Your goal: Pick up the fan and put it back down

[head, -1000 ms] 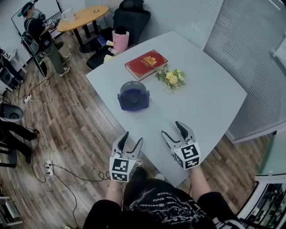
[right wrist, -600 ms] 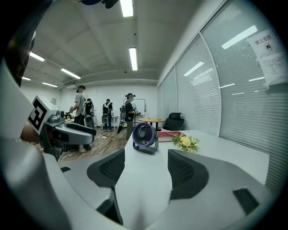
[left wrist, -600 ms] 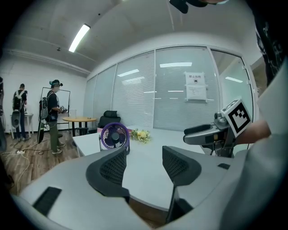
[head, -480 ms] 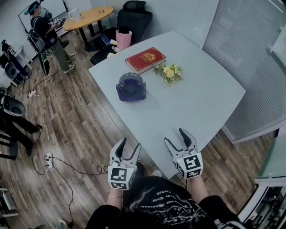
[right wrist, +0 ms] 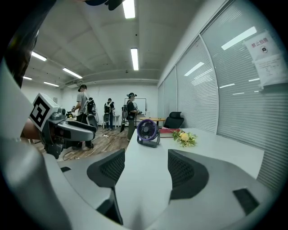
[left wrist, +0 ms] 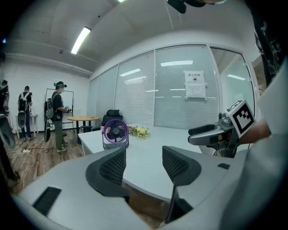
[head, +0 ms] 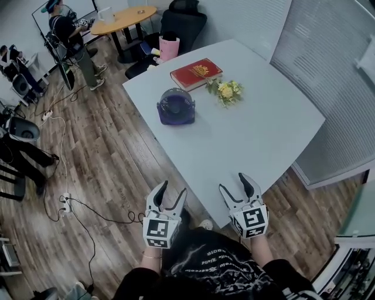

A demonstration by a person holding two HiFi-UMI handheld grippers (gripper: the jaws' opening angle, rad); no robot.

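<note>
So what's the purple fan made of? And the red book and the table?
The fan looks like purple plastic: a smooth moulded grille and frame with a slight shine. The book seems to have a stiff red cover with a gold emblem, cloth or coated card, I can't tell. The table has a plain pale matt top, probably laminate, but that's a guess.

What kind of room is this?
Probably an office meeting room: a large white table, glass walls with blinds, and a black office chair near a round table.
</note>
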